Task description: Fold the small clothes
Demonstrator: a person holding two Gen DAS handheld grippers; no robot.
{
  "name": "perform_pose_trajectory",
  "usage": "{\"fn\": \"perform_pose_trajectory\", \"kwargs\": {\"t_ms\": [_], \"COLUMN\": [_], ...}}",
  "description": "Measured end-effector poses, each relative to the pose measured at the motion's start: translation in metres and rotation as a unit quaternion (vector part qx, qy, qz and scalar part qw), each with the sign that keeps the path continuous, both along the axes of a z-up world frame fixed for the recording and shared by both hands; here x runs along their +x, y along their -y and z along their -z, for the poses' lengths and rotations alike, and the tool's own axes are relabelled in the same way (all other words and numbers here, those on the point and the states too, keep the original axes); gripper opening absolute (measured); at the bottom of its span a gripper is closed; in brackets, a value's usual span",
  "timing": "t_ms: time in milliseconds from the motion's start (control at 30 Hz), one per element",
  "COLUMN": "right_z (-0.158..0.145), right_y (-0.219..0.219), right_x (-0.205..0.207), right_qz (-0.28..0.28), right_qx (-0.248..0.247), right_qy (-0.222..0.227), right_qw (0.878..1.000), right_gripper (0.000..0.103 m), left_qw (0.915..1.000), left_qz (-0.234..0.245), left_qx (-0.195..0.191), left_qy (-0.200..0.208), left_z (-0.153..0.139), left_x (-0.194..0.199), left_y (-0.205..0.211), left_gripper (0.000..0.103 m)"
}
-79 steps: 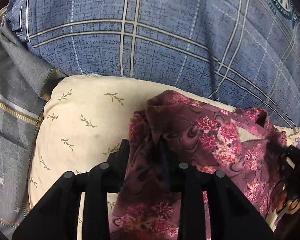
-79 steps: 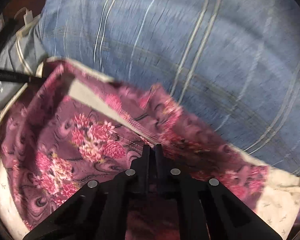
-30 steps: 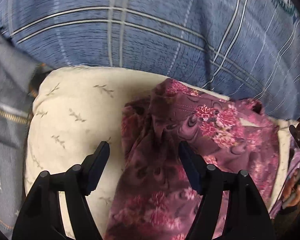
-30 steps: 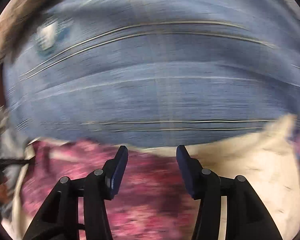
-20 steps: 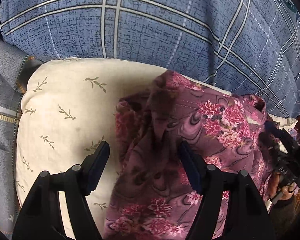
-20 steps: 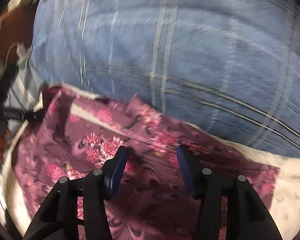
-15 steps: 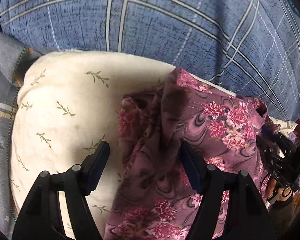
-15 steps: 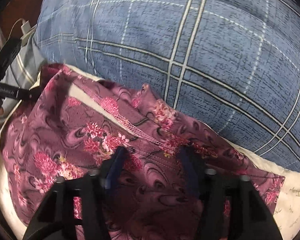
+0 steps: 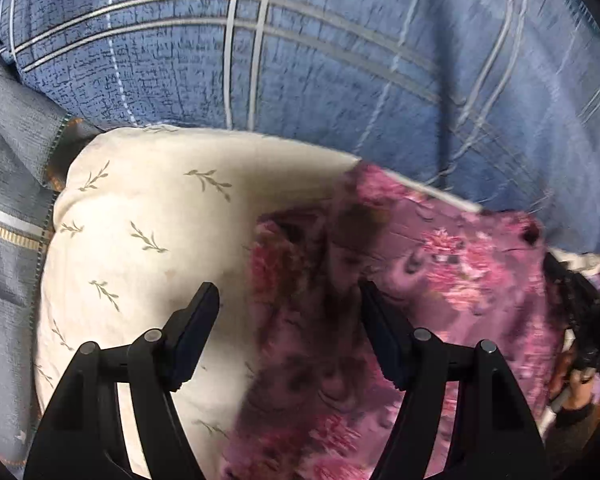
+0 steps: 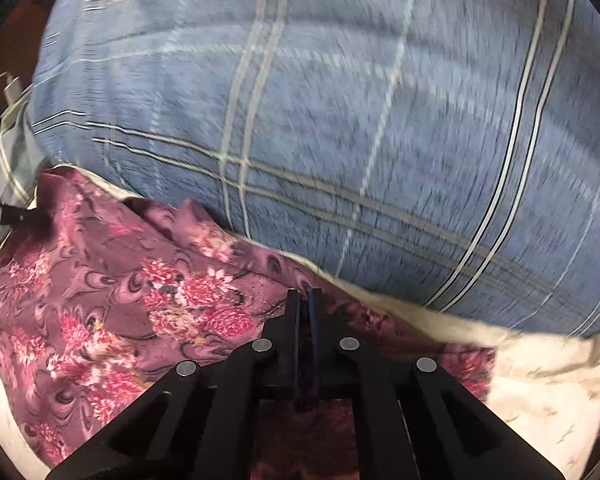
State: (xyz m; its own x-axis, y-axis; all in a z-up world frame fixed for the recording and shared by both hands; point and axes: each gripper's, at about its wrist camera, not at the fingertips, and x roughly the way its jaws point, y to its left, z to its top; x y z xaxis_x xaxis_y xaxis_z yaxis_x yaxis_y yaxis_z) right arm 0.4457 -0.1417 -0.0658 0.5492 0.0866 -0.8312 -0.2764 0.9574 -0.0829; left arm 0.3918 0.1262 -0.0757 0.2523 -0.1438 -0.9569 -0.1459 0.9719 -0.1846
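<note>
— What has the right gripper [image 10: 305,294] got?
— Its jaws are pinched together on the floral cloth [image 10: 112,296], near the far edge.
— And under it?
— A cream pillow [image 10: 540,364], with a blue checked one [image 10: 340,120] behind.

This is a home, most likely a bedroom. A big blue checked pillow [image 9: 300,80] fills the view from 10 to 2 o'clock, and a cream pillow [image 9: 148,232] printed with small leaf sprigs lies against it at 8 o'clock. A grey striped sheet [image 9: 8,216] sits at 9 o'clock. A flowered purple garment [image 10: 120,300] lies on the cream pillow.
</note>
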Motion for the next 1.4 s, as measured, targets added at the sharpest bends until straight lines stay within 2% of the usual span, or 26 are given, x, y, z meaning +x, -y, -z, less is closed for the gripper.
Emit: {"fn": "perform_pose_trajectory", "kwargs": {"t_ms": [67,167,200,233,300,400,467,500,533,567,600,667,800,933,1000,1067,1100,1133,1200,1233,1333,1400], "right_z": [0.0,-0.019,-0.029,-0.036,-0.045,-0.037,-0.02,-0.014,-0.008,-0.002,0.0,-0.009,0.021,0.0,-0.018,-0.033,-0.042,-0.055,-0.065,-0.066,-0.058,-0.035], "right_y": [0.004,0.028,0.045,0.061,0.1,0.134,0.139,0.136,0.129,0.125,0.118,0.115,0.119,0.119,0.121,0.111,0.108,0.109,0.103,0.102,0.107,0.103], "right_x": [0.004,0.005,0.002,-0.003,-0.019,-0.04,-0.043,-0.042,-0.037,-0.034,-0.033,-0.039,-0.035,-0.044,-0.06,-0.079,-0.092,-0.11,-0.143,-0.161,-0.197,-0.203], "right_qz": [0.011,0.045,0.063,0.085,0.145,0.204,0.227,0.232,0.241,0.243,0.226,0.232,0.245,0.247,0.247,0.229,0.216,0.206,0.186,0.178,0.169,0.176], "right_qx": [0.005,0.093,0.124,0.143,0.17,0.182,0.172,0.161,0.145,0.134,0.142,0.12,0.109,0.124,0.148,0.16,0.163,0.161,0.156,0.158,0.15,0.113], "right_qy": [-0.008,-0.021,-0.021,-0.017,-0.007,-0.021,-0.04,-0.046,-0.056,-0.068,-0.078,-0.038,-0.067,-0.04,-0.02,-0.002,0.004,0.012,0.029,0.033,0.013,-0.021], "right_qw": [1.0,0.994,0.99,0.986,0.975,0.962,0.958,0.958,0.958,0.958,0.961,0.964,0.961,0.96,0.958,0.96,0.963,0.965,0.97,0.971,0.974,0.978], "right_gripper": [0.003,0.012,0.026,0.046,0.059,0.059,0.058,0.058,0.049,0.032,0.009,0.009,0.012,0.015,0.018,0.019,0.022,0.035,0.052,0.052,0.051,0.051], "left_qw": [0.9999,0.9991,0.9989,0.999,0.999,0.997,0.9957,0.9962,0.9982,0.9996,0.9997,0.999,0.9992,0.9987,0.9972,0.9964,0.9958,0.9949,0.9923,0.9906,0.986,0.9849], "left_qz": [-0.006,-0.023,-0.019,-0.014,-0.008,-0.014,-0.022,-0.023,-0.022,-0.02,-0.008,-0.002,-0.031,-0.049,-0.066,-0.068,-0.068,-0.07,-0.083,-0.09,-0.107,-0.121], "left_qx": [-0.01,-0.035,-0.041,-0.041,-0.042,-0.076,-0.089,-0.084,-0.055,-0.02,0.021,0.044,0.022,-0.013,-0.026,-0.038,-0.049,-0.06,-0.084,-0.097,-0.128,-0.123], "left_qy": [-0.01,0.004,0.01,0.013,0.016,0.004,-0.007,-0.009,-0.008,-0.006,0.002,0.011,0.01,0.01,0.025,0.036,0.039,0.042,0.036,0.036,0.011,-0.006], "left_z": [0.006,-0.005,-0.011,-0.015,-0.021,-0.015,-0.011,-0.008,-0.008,-0.006,-0.002,0.005,0.02,0.003,-0.016,-0.031,-0.036,-0.039,-0.037,-0.033,-0.028,-0.015], "left_x": [-0.001,-0.011,-0.018,-0.023,-0.034,-0.041,-0.039,-0.04,-0.043,-0.045,-0.046,-0.047,-0.045,-0.053,-0.074,-0.096,-0.109,-0.119,-0.147,-0.161,-0.169,-0.172], "left_y": [-0.004,-0.019,-0.025,-0.027,-0.033,-0.034,-0.028,-0.021,-0.012,-0.006,0.001,0.004,-0.01,-0.029,-0.039,-0.046,-0.05,-0.052,-0.057,-0.047,-0.029,-0.029], "left_gripper": [0.071,0.071,0.071,0.071,0.071,0.071,0.071,0.071,0.071,0.071,0.071,0.072,0.077,0.07,0.07,0.07,0.071,0.073,0.074,0.074,0.074,0.074]}}
